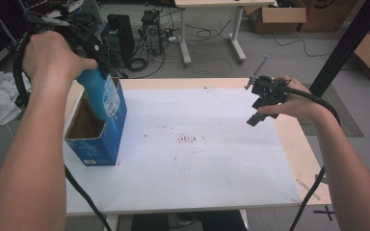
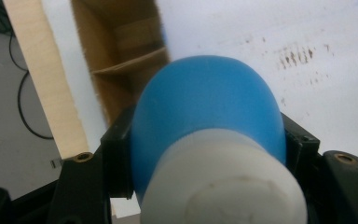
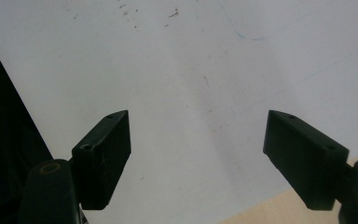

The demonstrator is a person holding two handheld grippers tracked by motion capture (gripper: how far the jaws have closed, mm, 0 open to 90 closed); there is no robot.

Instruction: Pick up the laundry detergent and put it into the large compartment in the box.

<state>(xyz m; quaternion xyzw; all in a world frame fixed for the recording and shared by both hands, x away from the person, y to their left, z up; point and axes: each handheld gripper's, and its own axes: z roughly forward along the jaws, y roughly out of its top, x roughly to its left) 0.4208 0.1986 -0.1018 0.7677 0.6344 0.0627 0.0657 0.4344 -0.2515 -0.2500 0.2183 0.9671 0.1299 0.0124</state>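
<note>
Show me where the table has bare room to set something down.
Most of the white sheet is bare, from the blue box across to the right gripper, which hangs open above it. The crowded spot is the left edge: the left gripper holds the blue bottle over the box.

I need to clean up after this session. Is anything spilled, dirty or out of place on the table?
Nothing is spilled or tipped. The white sheet has dark smudges near its middle. The blue box stands upright and open, and the left gripper holds the blue bottle partly inside it. The right gripper hangs open, holding nothing.
</note>
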